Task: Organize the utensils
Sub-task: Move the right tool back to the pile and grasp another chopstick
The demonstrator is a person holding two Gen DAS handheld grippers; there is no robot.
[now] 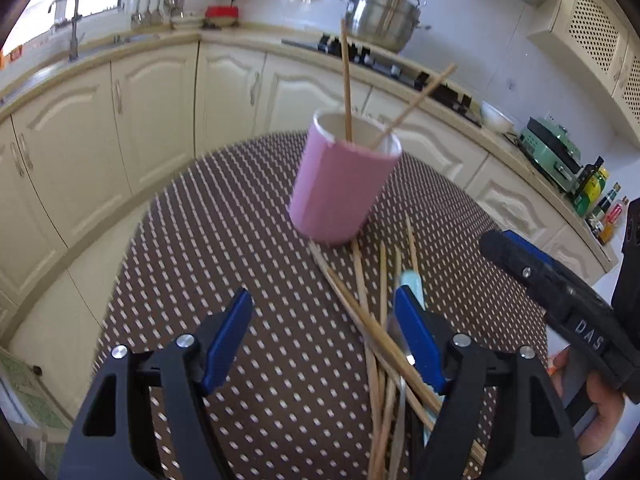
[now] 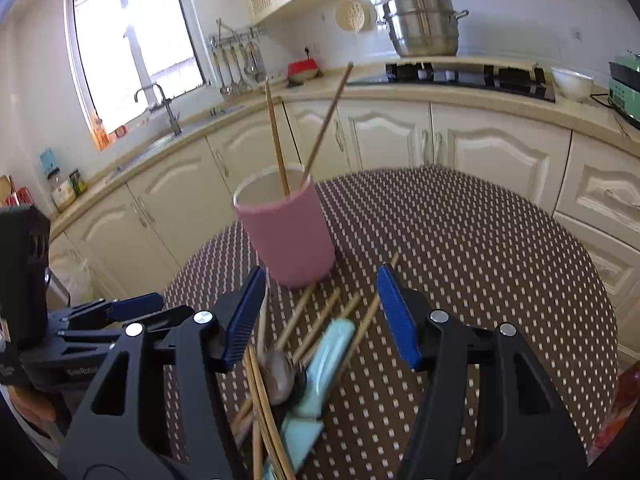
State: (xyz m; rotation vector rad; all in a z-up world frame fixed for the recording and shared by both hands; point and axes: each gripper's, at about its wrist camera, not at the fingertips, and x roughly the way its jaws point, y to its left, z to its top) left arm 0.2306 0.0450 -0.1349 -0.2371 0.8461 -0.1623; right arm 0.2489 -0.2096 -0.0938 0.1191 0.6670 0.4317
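Loose chopsticks lay on the worktop, long axes toward the cup. Right tongs spread over them, seemingly nearer; left tongs spread, empty.

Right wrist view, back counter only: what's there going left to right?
Chrome sink tap → hanging steel ladles → red pot → steel steamer pot → white bowl → green appliance.
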